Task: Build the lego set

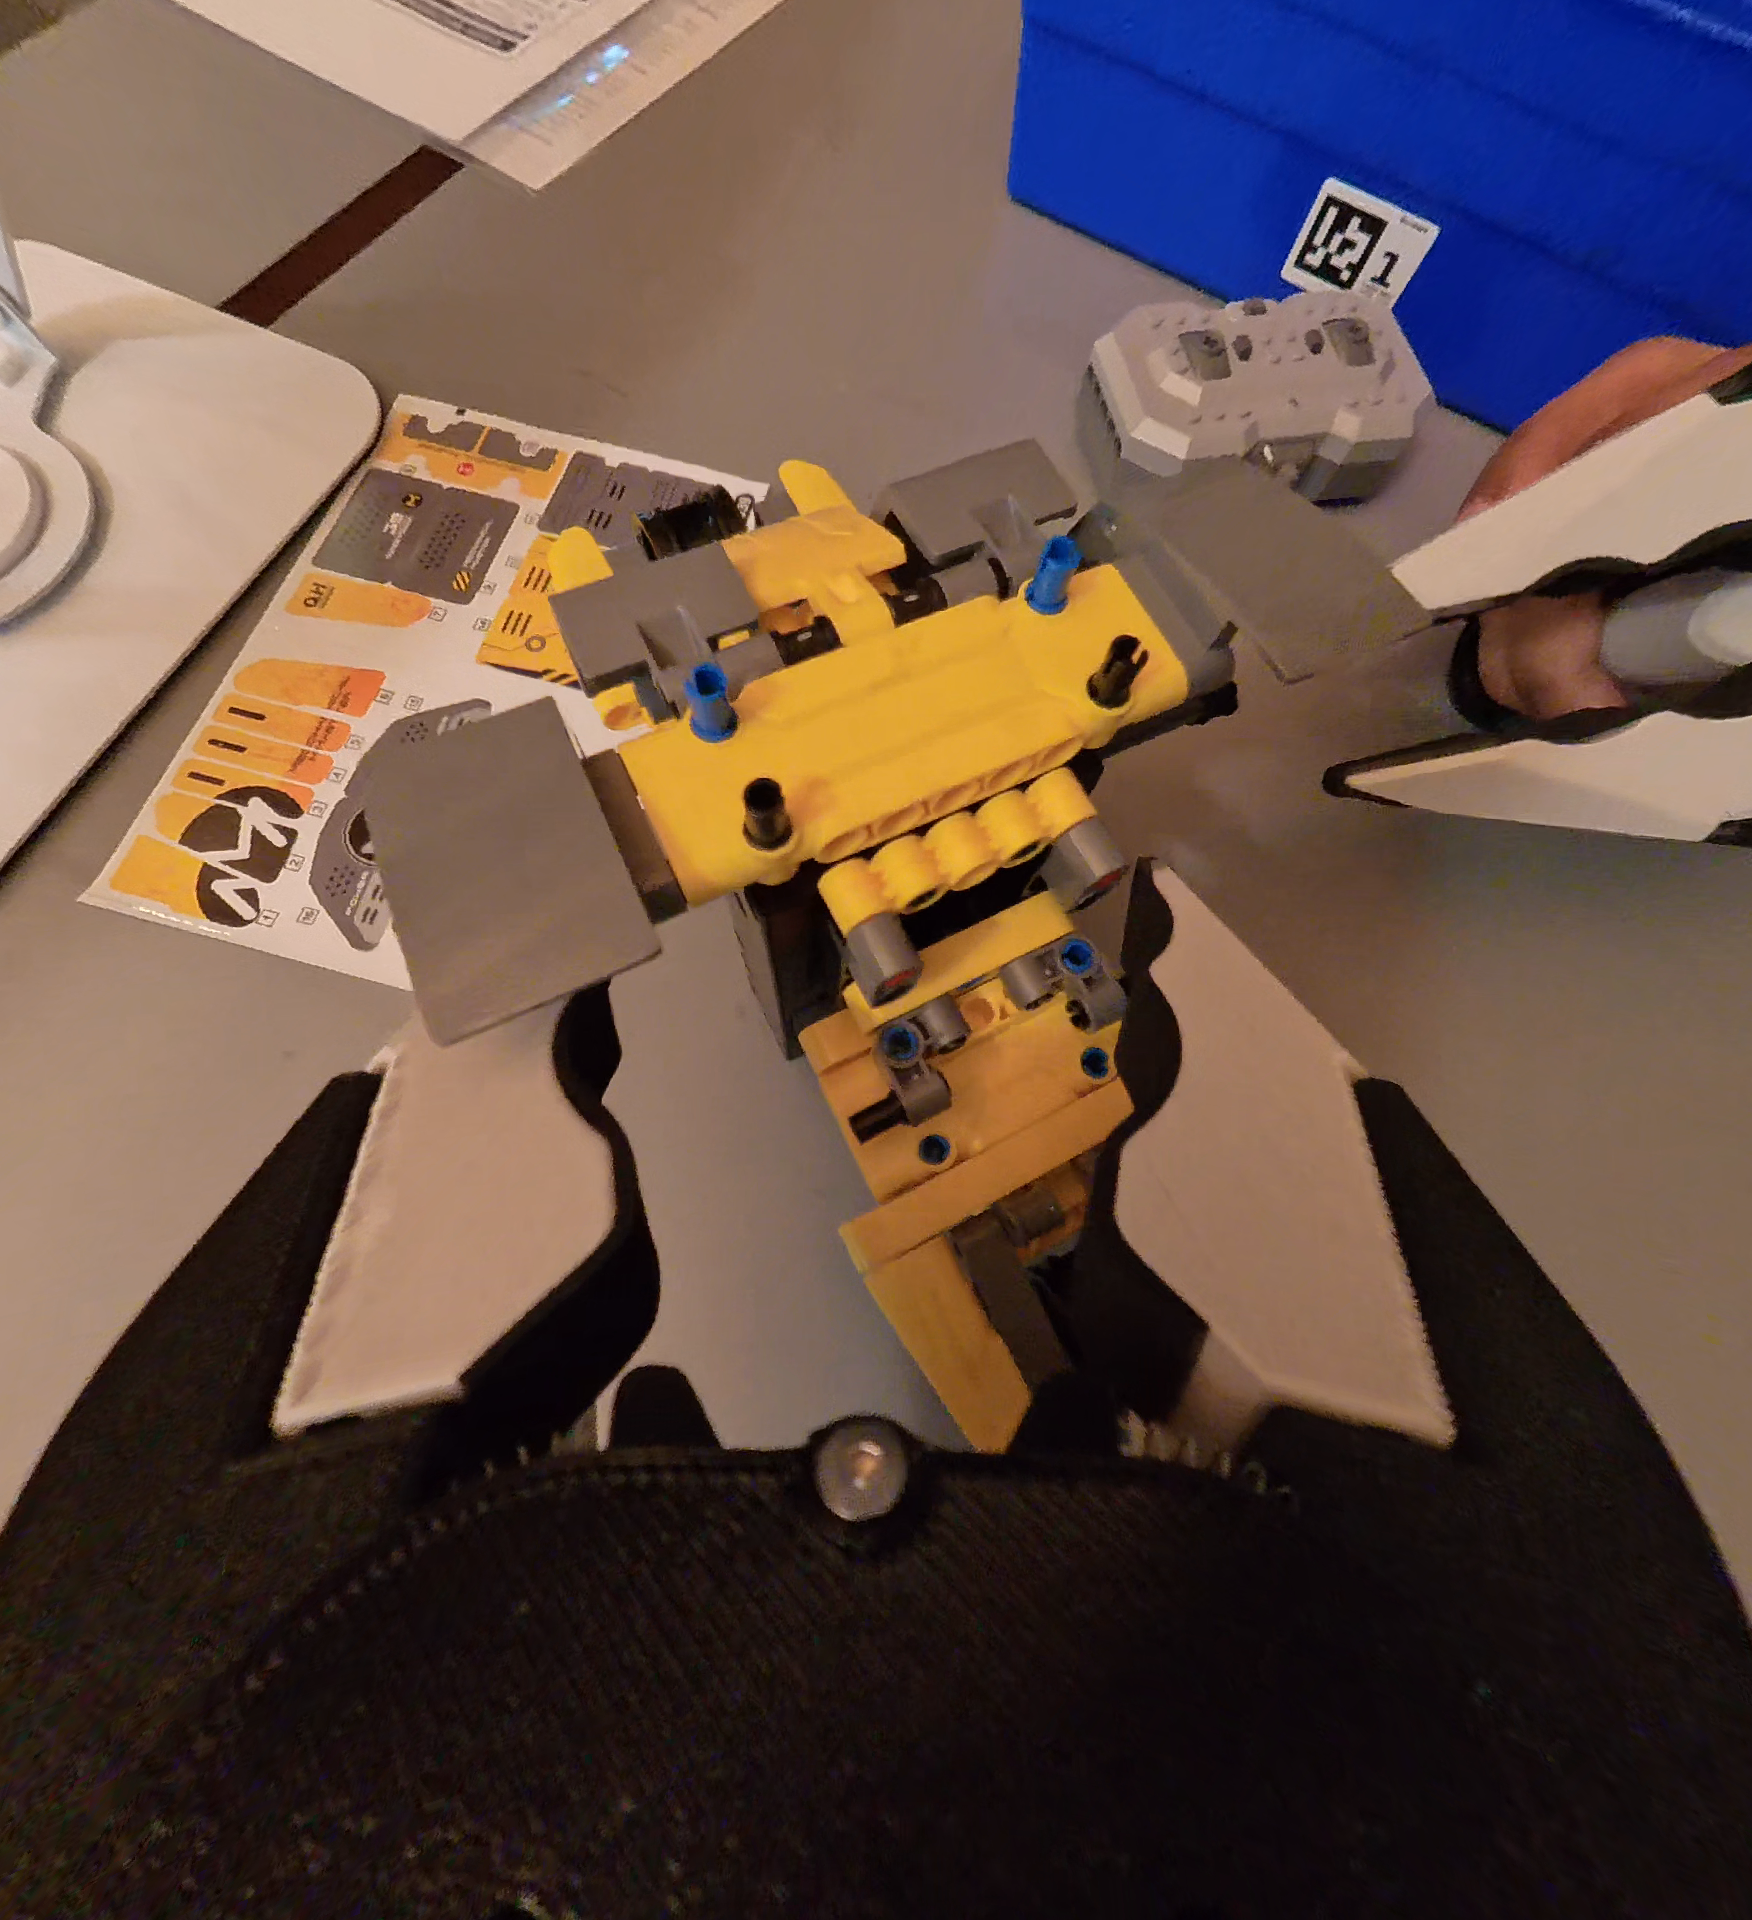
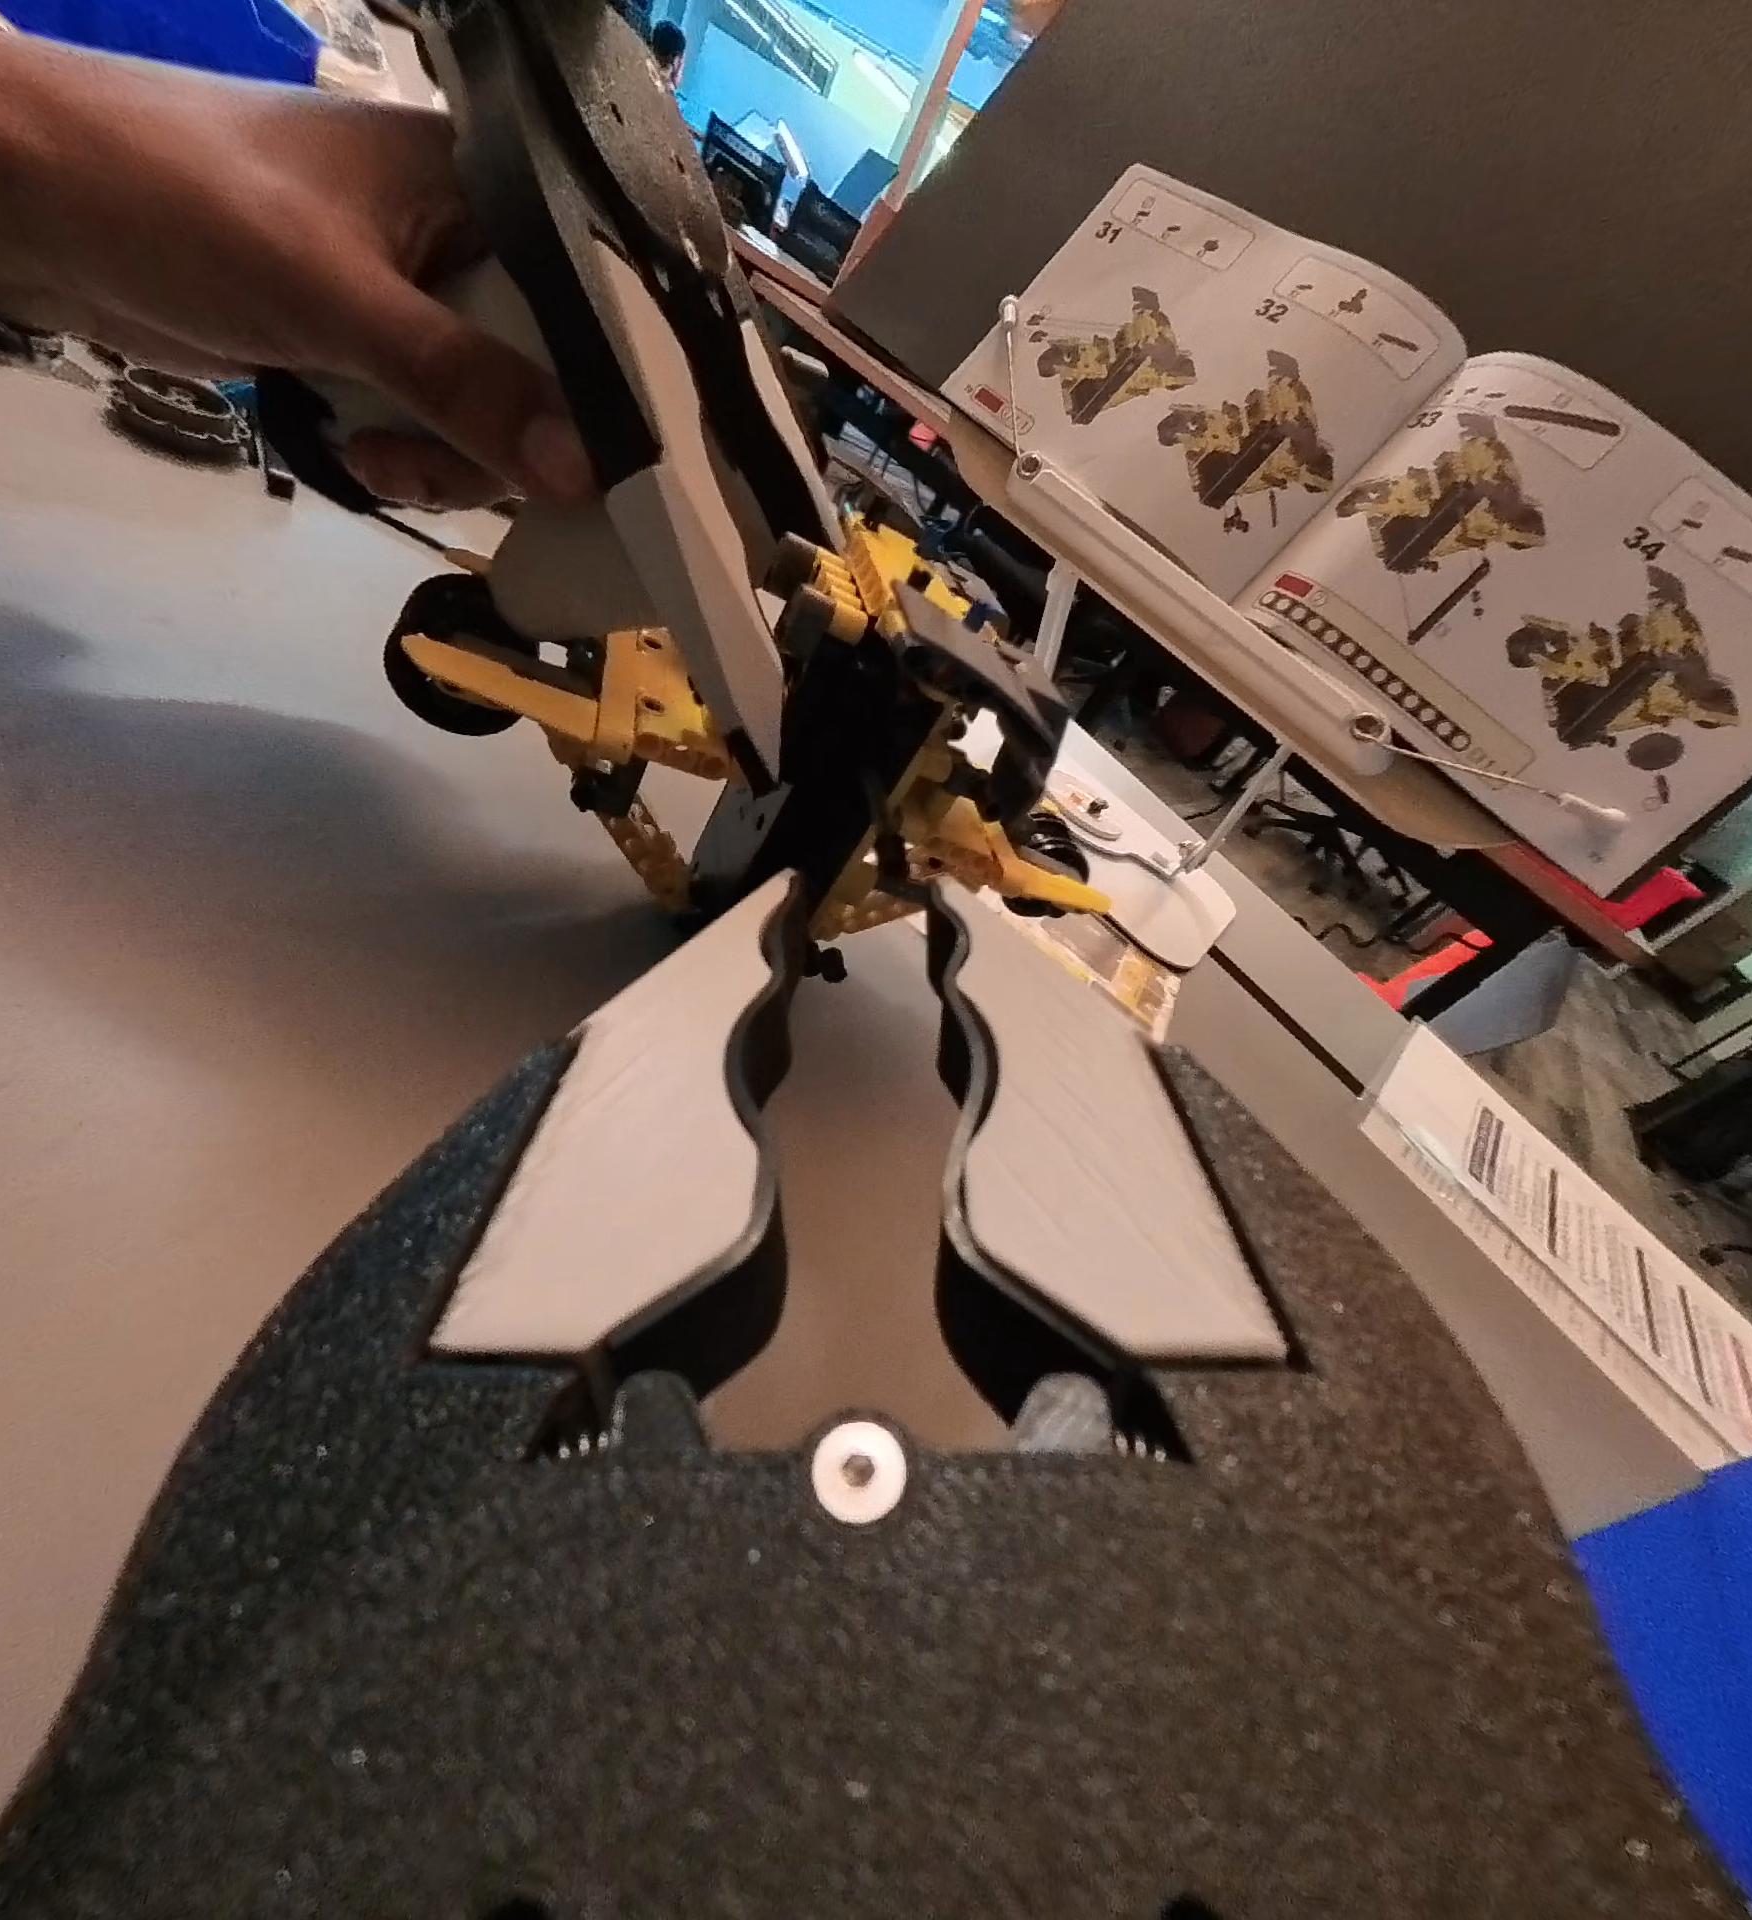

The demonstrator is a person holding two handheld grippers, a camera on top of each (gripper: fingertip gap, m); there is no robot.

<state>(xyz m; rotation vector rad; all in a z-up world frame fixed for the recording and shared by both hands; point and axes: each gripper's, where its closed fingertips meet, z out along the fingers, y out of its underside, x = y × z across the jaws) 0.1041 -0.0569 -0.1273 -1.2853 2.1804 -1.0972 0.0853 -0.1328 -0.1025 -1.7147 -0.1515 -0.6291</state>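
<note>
A yellow and grey brick-built vehicle model (image 1: pixel 882 707) with blue and black pins stands on the grey table (image 1: pixel 851 312). My left gripper (image 1: pixel 851 956) is open and straddles its narrow yellow end from above. Its right finger (image 1: pixel 1256 1143) touches the model; a gap shows at its left finger (image 1: pixel 477 1195). My right gripper (image 2: pixel 864 891) is open and empty, low over the table, with its tips just short of the model's underside (image 2: pixel 851 727). In the left wrist view the right gripper (image 1: pixel 1371 686) sits by the model's grey side panel (image 1: pixel 1267 582). A hand (image 2: pixel 228 239) holds the left gripper (image 2: pixel 737 727).
A blue bin (image 1: pixel 1423 156) stands at the back right, with a grey battery box (image 1: pixel 1256 395) in front of it. A sticker sheet (image 1: pixel 332 707) and a white stand base (image 1: pixel 124 468) lie left. An open instruction booklet (image 2: pixel 1371 468) rests on the stand. Printed sheets (image 2: pixel 1599 1268) lie near the table edge.
</note>
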